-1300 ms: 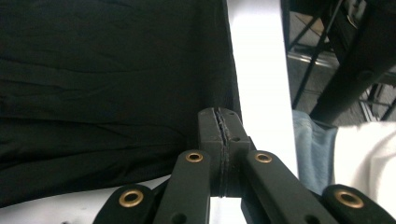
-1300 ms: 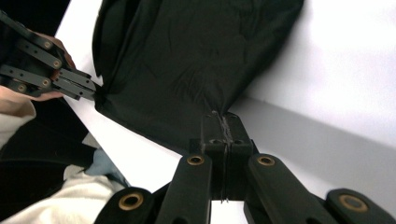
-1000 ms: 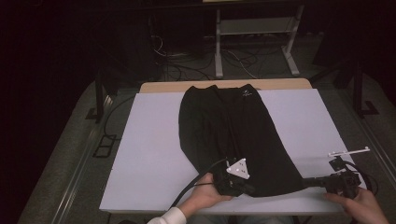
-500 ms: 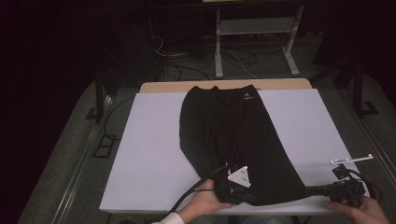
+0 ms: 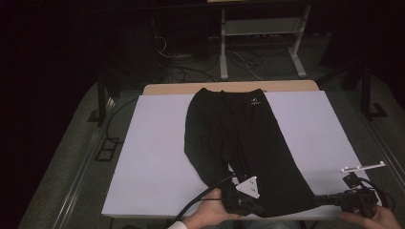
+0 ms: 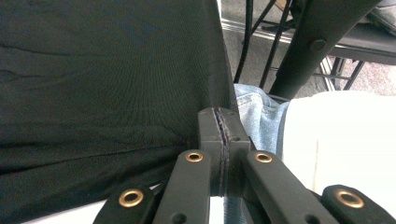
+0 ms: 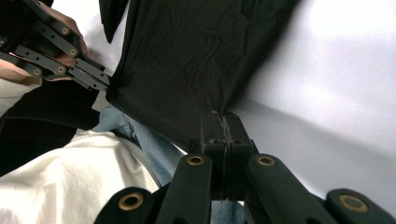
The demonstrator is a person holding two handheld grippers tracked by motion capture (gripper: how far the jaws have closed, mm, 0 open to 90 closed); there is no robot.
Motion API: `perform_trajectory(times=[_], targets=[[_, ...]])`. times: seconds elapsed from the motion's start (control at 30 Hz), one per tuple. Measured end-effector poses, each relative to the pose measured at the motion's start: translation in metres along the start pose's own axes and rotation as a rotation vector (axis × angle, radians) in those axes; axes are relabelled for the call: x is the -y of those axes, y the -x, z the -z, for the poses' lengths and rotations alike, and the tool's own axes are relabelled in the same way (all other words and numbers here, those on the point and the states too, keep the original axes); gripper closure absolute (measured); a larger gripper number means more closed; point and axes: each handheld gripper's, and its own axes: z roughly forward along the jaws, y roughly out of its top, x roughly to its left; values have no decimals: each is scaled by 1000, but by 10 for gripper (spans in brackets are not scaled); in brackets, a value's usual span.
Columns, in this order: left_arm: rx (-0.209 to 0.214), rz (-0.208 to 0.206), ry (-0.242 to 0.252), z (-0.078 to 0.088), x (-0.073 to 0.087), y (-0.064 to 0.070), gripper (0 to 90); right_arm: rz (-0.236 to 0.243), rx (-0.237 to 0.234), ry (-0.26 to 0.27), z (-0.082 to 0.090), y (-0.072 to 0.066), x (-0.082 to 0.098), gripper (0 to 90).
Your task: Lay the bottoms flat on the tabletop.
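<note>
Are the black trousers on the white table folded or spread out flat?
Folded lengthwise: the black fabric trousers lie as one long strip, one leg over the other, on the white table. Both grippers pinch the near hem.

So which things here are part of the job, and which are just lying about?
Part of the job:
- black trousers
- left tool, shut on the hem
- right tool, shut on the hem
- white table

Lying about:
- floor cables
- metal stand
</note>
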Motion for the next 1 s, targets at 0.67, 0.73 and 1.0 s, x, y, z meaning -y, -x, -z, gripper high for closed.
perform_trajectory(times=[0.67, 0.73, 1.0], targets=[[-21, 108, 93, 14, -1, -7, 326, 104, 96, 71, -4, -14, -9, 426], [-18, 114, 100, 18, -1, -9, 260, 118, 110, 80, -4, -16, -12, 363], [-55, 146, 106, 33, -2, -13, 2, 144, 140, 102, -7, -24, -23, 101]])
